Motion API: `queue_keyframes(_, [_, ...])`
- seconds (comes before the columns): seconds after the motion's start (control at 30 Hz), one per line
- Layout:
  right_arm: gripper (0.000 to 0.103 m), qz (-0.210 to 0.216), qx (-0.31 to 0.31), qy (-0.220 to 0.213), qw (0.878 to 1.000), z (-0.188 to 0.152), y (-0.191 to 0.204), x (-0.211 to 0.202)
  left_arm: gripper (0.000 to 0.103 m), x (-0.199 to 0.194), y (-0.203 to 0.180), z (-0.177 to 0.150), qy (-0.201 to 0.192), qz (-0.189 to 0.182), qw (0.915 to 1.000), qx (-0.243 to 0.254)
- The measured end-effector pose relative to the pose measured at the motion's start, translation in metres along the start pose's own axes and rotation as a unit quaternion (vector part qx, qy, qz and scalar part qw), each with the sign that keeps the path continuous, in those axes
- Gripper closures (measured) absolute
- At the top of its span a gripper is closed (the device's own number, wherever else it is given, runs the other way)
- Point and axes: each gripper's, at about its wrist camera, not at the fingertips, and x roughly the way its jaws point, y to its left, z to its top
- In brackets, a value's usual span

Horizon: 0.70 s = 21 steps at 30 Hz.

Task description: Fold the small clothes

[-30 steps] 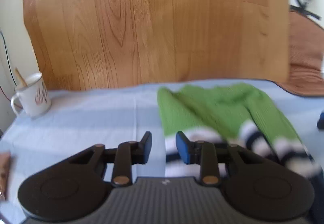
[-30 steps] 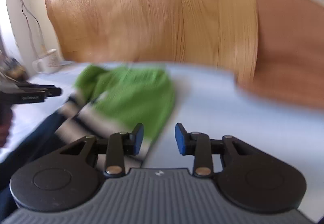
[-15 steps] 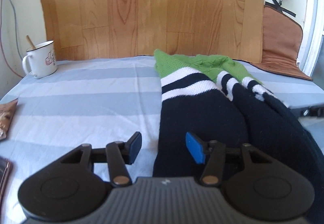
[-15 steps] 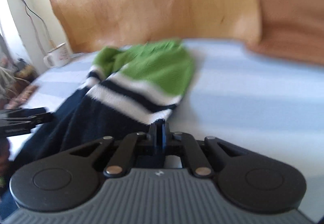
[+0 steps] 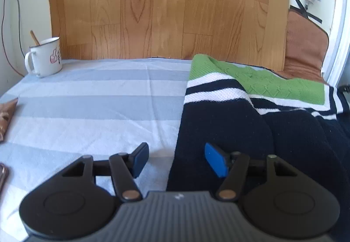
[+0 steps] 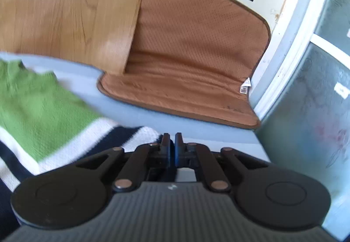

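Sweater [image 5: 251, 115], knitted, green top with white and navy stripes and a navy body; lies on the striped blue-and-white cloth [image 5: 87, 110] toward its right side, green end nearest the wooden panel [image 5: 166, 8]; its navy left edge runs straight down toward my left gripper [image 5: 177, 160].

Left gripper: fingers apart and just widening further; blue pad of the right finger [image 5: 215, 162] over the navy knit, left finger over bare cloth; the sweater's left edge passes between them, not pinched as far as I see.

Right gripper [image 6: 172, 150]: fingers nearly together, a thin slit between them; they closed within the last second and have eased back slightly; whether any knit is caught there I cannot tell; the striped corner of the sweater [image 6: 43, 106] sits just left of the tips.

Edges and room: open cloth wide to the left of the sweater; white mug [image 5: 44, 57] at the far left corner by the panel; brown packet [image 5: 7, 119] at the left margin; brown cushion [image 6: 192, 51] beyond the cloth's right end, against a white frame [image 6: 284, 45].
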Motion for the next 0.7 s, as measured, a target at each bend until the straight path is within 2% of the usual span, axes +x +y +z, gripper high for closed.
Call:
queue_keyframes(0.07, [0.088, 0.018, 0.035, -0.021, 0.999, -0.002, 0.004, -0.015, 0.048, -0.002, -0.004, 0.000, 0.002, 0.002, 0.9998, 0.022])
queue_keyframes(0.1, [0.087, 0.031, 0.049, -0.038, 0.998, -0.002, 0.006, -0.028, 0.057, -0.002, -0.007, 0.001, 0.002, 0.000, 0.9994, 0.035])
queue_keyframes(0.13, [0.085, 0.052, 0.058, -0.053, 0.996, -0.004, 0.013, -0.041, 0.076, -0.002, -0.009, 0.002, 0.004, -0.009, 0.9989, 0.047])
queue_keyframes(0.2, [0.071, 0.110, 0.059, -0.068, 0.990, -0.008, 0.031, -0.063, 0.097, -0.004, -0.017, 0.005, 0.010, -0.021, 0.9977, 0.064])
queue_keyframes(0.27, [0.064, 0.160, 0.047, -0.077, 0.983, -0.018, 0.053, -0.082, 0.098, -0.005, -0.024, 0.009, 0.011, -0.008, 0.9964, 0.083])
queue_keyframes(0.33, [0.064, 0.198, 0.031, -0.077, 0.977, -0.026, 0.077, -0.095, 0.098, -0.011, -0.020, 0.017, -0.001, -0.011, 0.9968, 0.079])
queue_keyframes(0.4, [0.064, 0.228, 0.028, -0.070, 0.971, -0.035, 0.097, -0.100, 0.099, -0.016, -0.010, 0.028, -0.013, 0.001, 0.9976, 0.068])
queue_keyframes(0.53, [0.064, 0.249, 0.020, -0.065, 0.966, -0.046, 0.120, -0.105, 0.099, -0.019, 0.031, 0.057, -0.038, 0.098, 0.9935, 0.044])
queue_keyframes(0.6, [0.064, 0.248, 0.010, -0.069, 0.966, -0.047, 0.125, -0.104, 0.101, -0.016, 0.064, 0.077, -0.052, 0.165, 0.9846, 0.025])
queue_keyframes(0.63, [0.064, 0.251, 0.010, -0.067, 0.966, -0.046, 0.126, -0.103, 0.101, -0.012, 0.081, 0.087, -0.060, 0.217, 0.9742, 0.017])
queue_keyframes(0.7, [0.064, 0.255, 0.016, -0.059, 0.965, -0.047, 0.120, -0.100, 0.101, -0.002, 0.113, 0.106, -0.067, 0.319, 0.9454, -0.004])
